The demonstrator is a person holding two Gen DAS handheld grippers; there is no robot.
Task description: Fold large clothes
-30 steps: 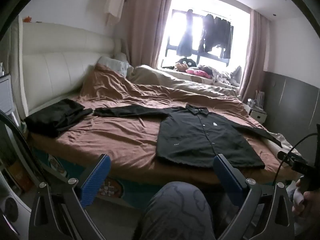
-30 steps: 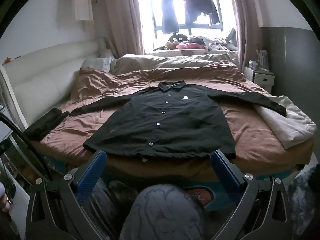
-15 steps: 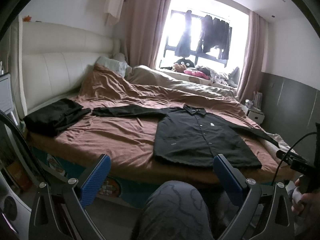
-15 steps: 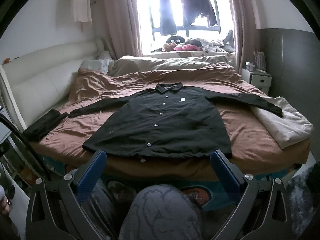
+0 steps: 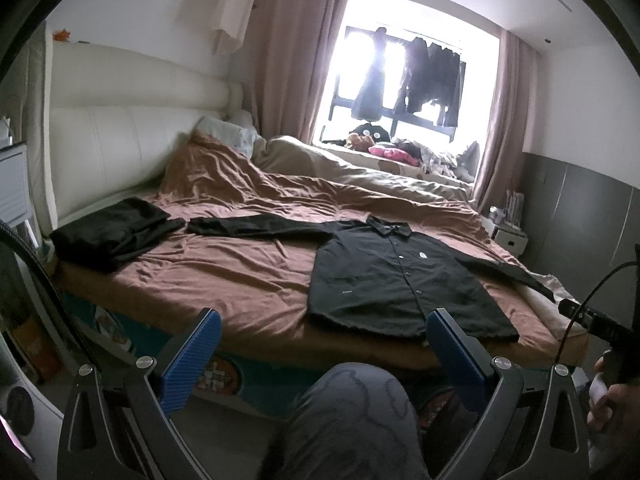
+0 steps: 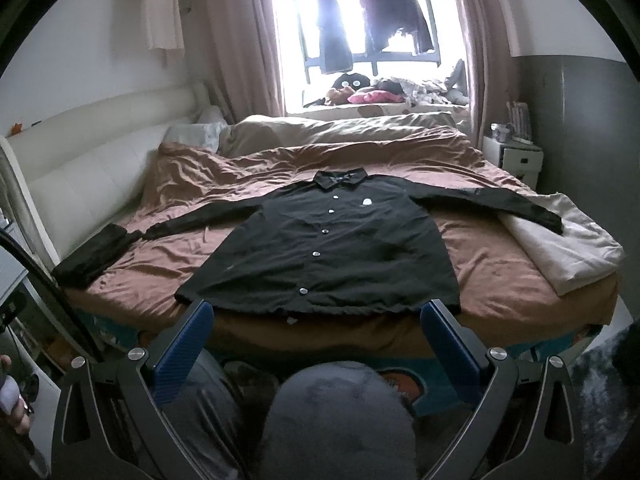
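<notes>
Left hand-held gripper (image 5: 322, 344), seen through its own wrist camera, hung with its blue-padded fingers (image 5: 192, 354) spread wide and empty, short of the bed (image 5: 248, 280) covered in a rumpled brown sheet. A long-sleeved black button-up shirt (image 5: 396, 284) lay flat on the sheet, front up, sleeves stretched out sideways, its hem near the bed's front edge. A folded dark garment (image 5: 108, 234) sat near the white padded headboard (image 5: 120, 140), just beside the tip of one sleeve. A grey-trousered knee (image 5: 352, 416) rose between the fingers.

From the right wrist camera, the right hand-held gripper (image 6: 316, 344) was likewise parted with nothing between its fingers, facing the shirt's hem squarely. One sleeve's end rested on a folded cream blanket (image 6: 580, 248).
</notes>
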